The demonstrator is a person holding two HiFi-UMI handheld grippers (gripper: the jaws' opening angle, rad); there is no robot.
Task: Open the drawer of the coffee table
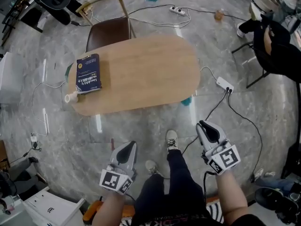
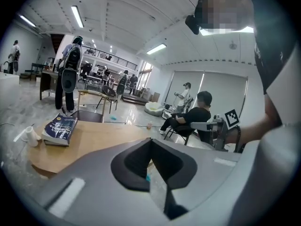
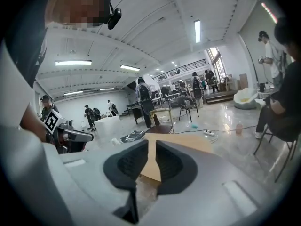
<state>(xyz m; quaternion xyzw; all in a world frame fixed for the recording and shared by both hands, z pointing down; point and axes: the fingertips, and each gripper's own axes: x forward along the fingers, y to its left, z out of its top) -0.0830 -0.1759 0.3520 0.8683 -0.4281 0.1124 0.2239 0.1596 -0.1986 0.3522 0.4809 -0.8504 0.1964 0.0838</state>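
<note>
Coffee table (image 1: 141, 74) — long axis left-right | book (image 1: 88, 73) on left end

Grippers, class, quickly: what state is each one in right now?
Left grey two-jaw gripper: closed, empty.
Right grey two-jaw gripper: slightly open, empty.

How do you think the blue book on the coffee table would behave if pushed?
The blue book lies flat and looks thick, so it would probably slide rather than tip. The wooden tabletop looks smooth, so little should resist it. It might knock the small white object beside it.
</note>
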